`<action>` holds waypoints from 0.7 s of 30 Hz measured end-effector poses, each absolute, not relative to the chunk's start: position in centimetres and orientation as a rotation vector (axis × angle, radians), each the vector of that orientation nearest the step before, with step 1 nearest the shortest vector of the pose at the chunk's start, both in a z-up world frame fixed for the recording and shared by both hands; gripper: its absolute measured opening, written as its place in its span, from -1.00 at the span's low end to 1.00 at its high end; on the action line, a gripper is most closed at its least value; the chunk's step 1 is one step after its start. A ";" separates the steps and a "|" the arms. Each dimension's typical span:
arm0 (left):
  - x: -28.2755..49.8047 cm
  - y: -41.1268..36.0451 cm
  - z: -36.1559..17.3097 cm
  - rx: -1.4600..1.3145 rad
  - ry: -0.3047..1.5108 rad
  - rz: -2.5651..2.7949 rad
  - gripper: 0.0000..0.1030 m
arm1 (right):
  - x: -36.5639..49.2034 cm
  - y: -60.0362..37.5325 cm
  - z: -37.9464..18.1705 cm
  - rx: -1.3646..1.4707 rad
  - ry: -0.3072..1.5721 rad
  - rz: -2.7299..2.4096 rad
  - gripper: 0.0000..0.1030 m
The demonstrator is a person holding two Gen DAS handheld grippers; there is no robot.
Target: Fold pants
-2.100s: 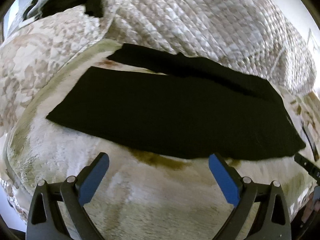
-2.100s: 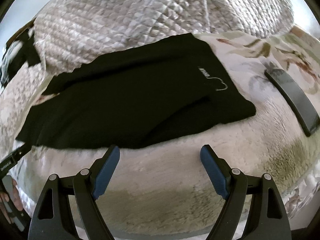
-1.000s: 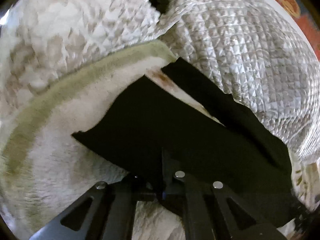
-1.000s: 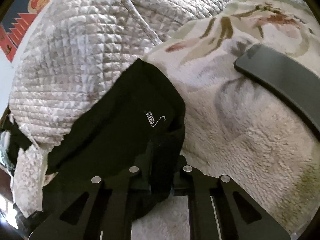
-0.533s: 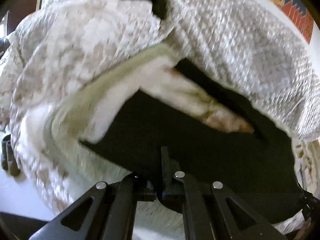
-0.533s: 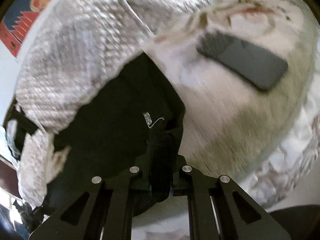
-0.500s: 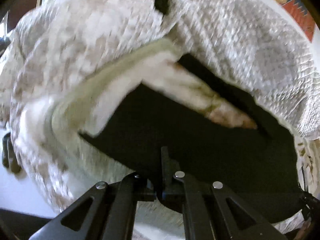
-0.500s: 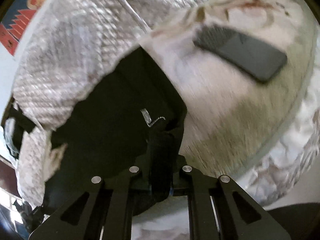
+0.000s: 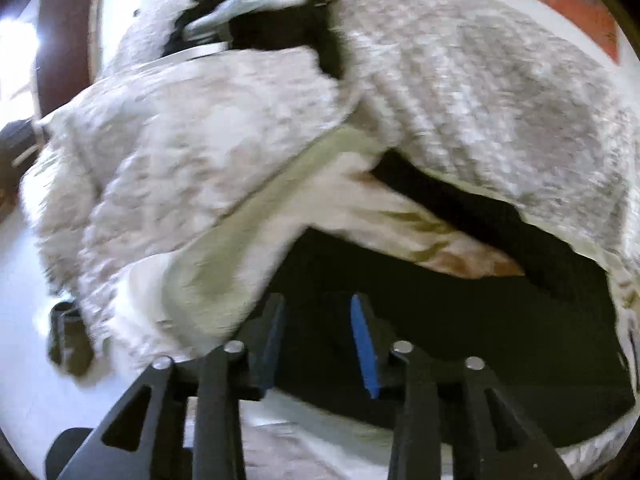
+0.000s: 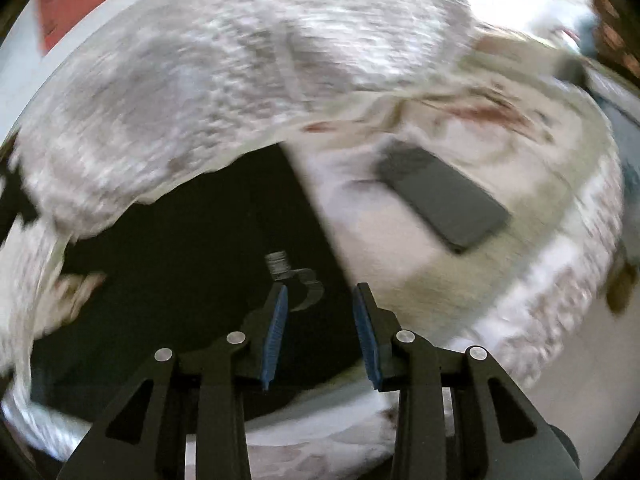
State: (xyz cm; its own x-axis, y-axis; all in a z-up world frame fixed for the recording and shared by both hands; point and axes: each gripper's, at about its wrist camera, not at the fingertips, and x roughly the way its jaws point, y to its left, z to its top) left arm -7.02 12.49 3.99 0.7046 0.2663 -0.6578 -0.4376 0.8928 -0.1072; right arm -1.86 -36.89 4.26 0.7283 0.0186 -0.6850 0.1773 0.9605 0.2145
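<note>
Up close, my left gripper (image 9: 318,340) and right gripper (image 10: 318,334) are both opening, pads clear of cloth. Beyond them the black pants (image 10: 180,280) fill each frame's lower centre on the fleece blanket (image 9: 224,276). Farther, a phone (image 10: 444,196) lies centre-right.

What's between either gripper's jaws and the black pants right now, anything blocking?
Nothing visible. The left gripper and right gripper both sit directly over the black pants, jaws opening, with only bare cloth in the gap. The phone lies apart on the blanket.
</note>
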 end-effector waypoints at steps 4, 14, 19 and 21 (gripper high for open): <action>-4.4 10.7 1.6 -0.234 0.773 0.294 -0.15 | -0.6 -33.1 2.1 0.194 0.827 0.074 -0.32; -1.3 12.3 0.4 -0.225 0.863 0.310 -0.15 | 1.4 -31.5 1.3 0.106 0.890 0.104 -0.32; 3.0 13.1 0.6 -0.183 0.859 0.312 -0.14 | 5.0 -29.5 1.1 0.036 0.898 0.133 -0.32; 4.3 14.0 -0.1 -0.187 0.888 0.335 -0.14 | 6.2 -29.1 0.3 0.011 0.907 0.123 -0.32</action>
State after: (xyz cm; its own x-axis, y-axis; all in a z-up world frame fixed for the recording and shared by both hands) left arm 4.33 13.96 -0.13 0.5841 0.2084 -0.7845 -0.3616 0.9321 -0.0216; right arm 6.23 -29.06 0.34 0.6092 0.1111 -0.7852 -0.1019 0.9929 0.0615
